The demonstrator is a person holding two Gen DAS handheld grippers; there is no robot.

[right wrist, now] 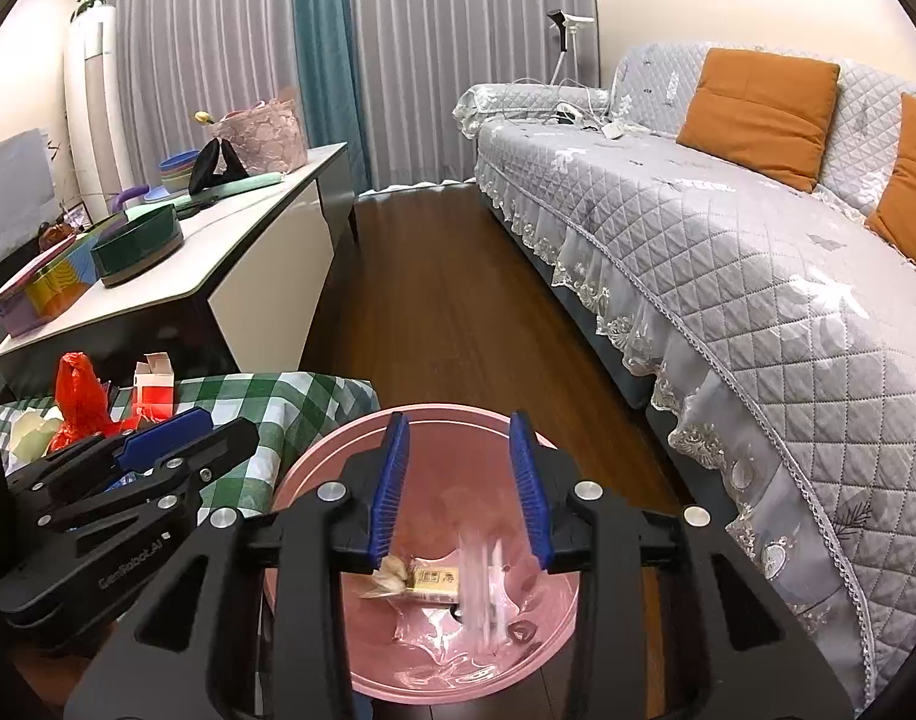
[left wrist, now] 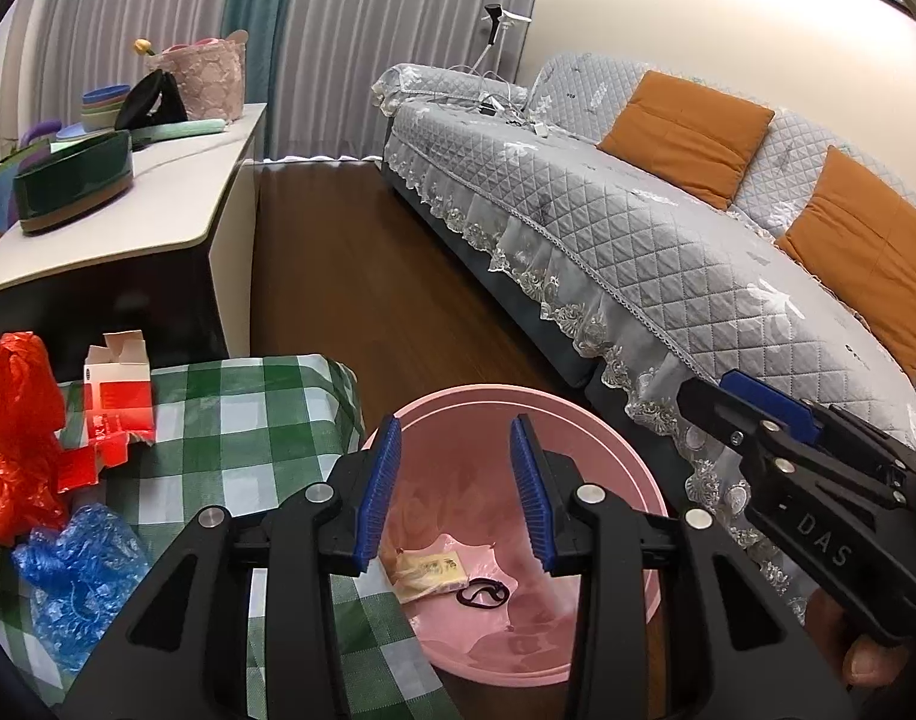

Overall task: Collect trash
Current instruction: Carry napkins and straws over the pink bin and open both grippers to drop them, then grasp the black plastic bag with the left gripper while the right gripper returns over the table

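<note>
A pink bin (left wrist: pixel 653 495) stands on the floor between the checked table and the sofa. In it lie a yellow packet (left wrist: pixel 431 570), a black ring (left wrist: pixel 483 594) and crumpled clear film. My left gripper (left wrist: pixel 456 427) hangs open over the bin with nothing between its blue pads. My right gripper (right wrist: pixel 458 420) is open over the same bin. Below its pads a clear plastic piece (right wrist: pixel 482 576) shows as a blur, touching neither pad. On the table lie a red plastic bag (left wrist: pixel 17 438), a torn red and white carton (left wrist: pixel 119 396) and a blue plastic bag (left wrist: pixel 77 570).
The green checked table (left wrist: pixel 260 420) is to the left of the bin, and the grey quilted sofa (left wrist: pixel 668 228) with orange cushions is to the right. A white sideboard (left wrist: pixel 176 204) with bowls and a basket stands behind the table. Wooden floor runs between them.
</note>
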